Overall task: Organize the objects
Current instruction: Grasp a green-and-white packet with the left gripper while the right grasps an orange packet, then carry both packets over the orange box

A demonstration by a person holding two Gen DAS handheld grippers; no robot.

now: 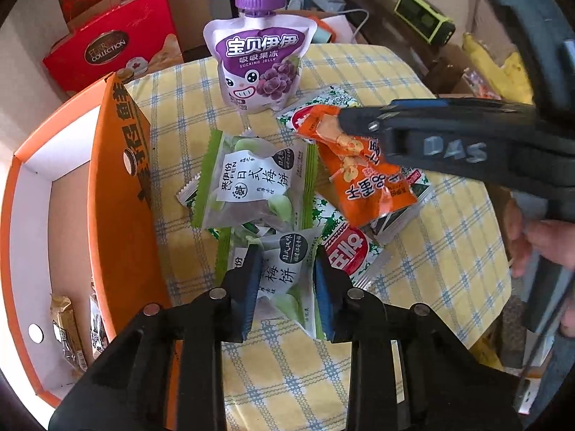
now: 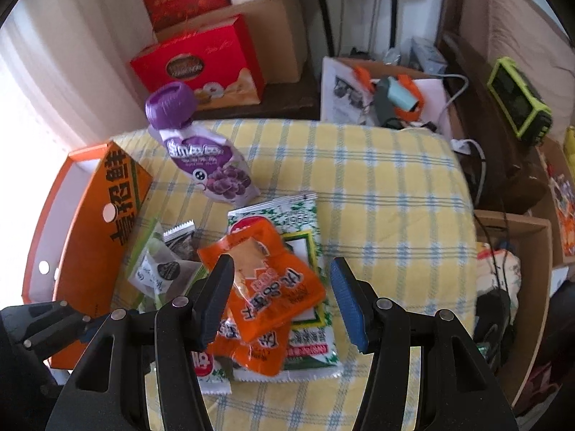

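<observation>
Cluttered room, cardboard boxes and a red gift box [image 2: 201,68] behind a small table under a yellow checked cloth [image 2: 388,194]. At the cloth's left edge, an open orange box [image 1: 118,186], a few wrapped snacks lying inside.

Near the far edge, upright, a purple jelly pouch [image 1: 257,61], cap on top, leaning slightly in the right wrist view.

Mid-cloth, a loose pile of flat snack packets. Two green plum packets, one behind the other: far plum packet [image 1: 251,186] lying crosswise, long axis left to right, text turned sideways. Near plum packet [image 1: 287,273] long axis running away from the left camera, near end low in the frame.

Left gripper [image 1: 285,280] pointing steeply down, blue pads clamped on both sides of the near plum packet, wrapper puckered between them.

To the right, an orange packet [image 2: 266,287] on top of green-and-white packets [image 2: 305,222], a second orange one partly under it. Long axis diagonal, from far left toward near right in the left wrist view.

Right gripper [image 2: 284,287] angled down over the orange packet, jaws apart, left finger over the packet's left edge, right pad clear of it on the right. Contact with the packet not clear. At right in the left wrist view, part of a hand [image 1: 542,248] on the handle.
</observation>
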